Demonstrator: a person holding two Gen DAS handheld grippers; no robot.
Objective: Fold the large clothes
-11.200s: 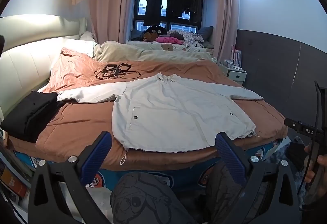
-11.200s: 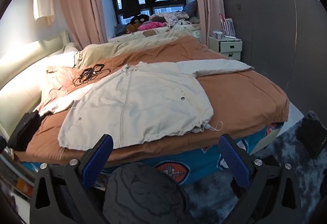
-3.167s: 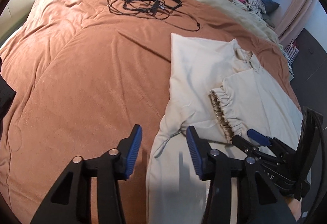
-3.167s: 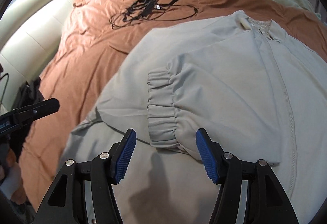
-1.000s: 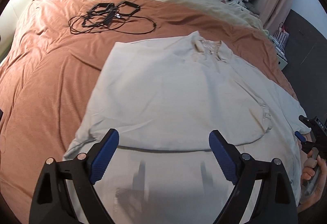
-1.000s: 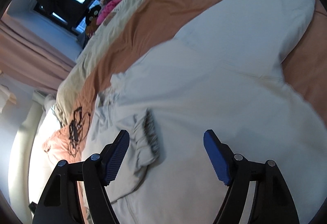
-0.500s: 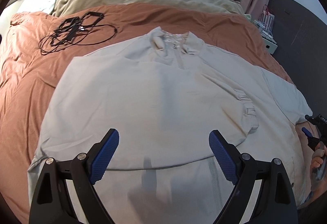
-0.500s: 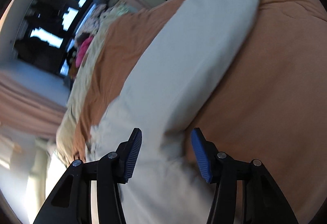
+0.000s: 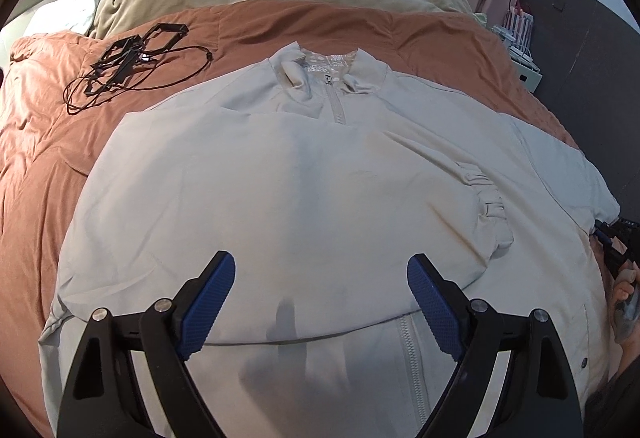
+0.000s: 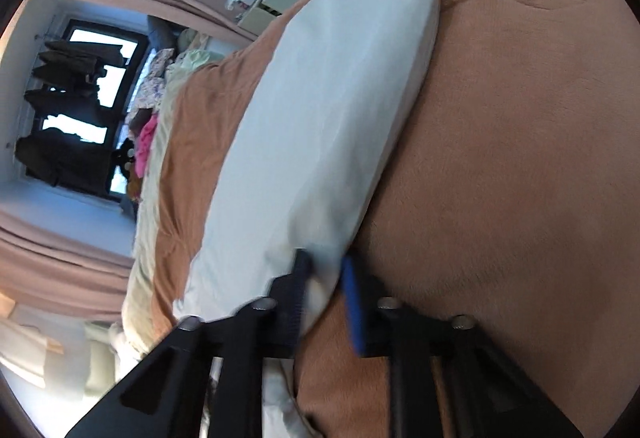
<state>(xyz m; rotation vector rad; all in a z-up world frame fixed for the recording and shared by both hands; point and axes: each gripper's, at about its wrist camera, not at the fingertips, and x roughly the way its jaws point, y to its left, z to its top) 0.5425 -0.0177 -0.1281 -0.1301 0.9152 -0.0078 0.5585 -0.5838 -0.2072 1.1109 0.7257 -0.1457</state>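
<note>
Pale grey zip jacket lies flat, front up, on the rust-orange blanket of the bed, collar toward the window. One sleeve is folded across the chest, its elastic cuff near the jacket's right side. The other sleeve stretches out over the blanket. Right claw is nearly closed around that sleeve's edge; full clamp unclear, frame blurred. Left claw is spread wide above the jacket's lower front, holding nothing. Black cable tangle sits on the blanket, beyond the shoulder.

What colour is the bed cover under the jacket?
Rust orange bed cover, clearest in the left wrist view.
</note>
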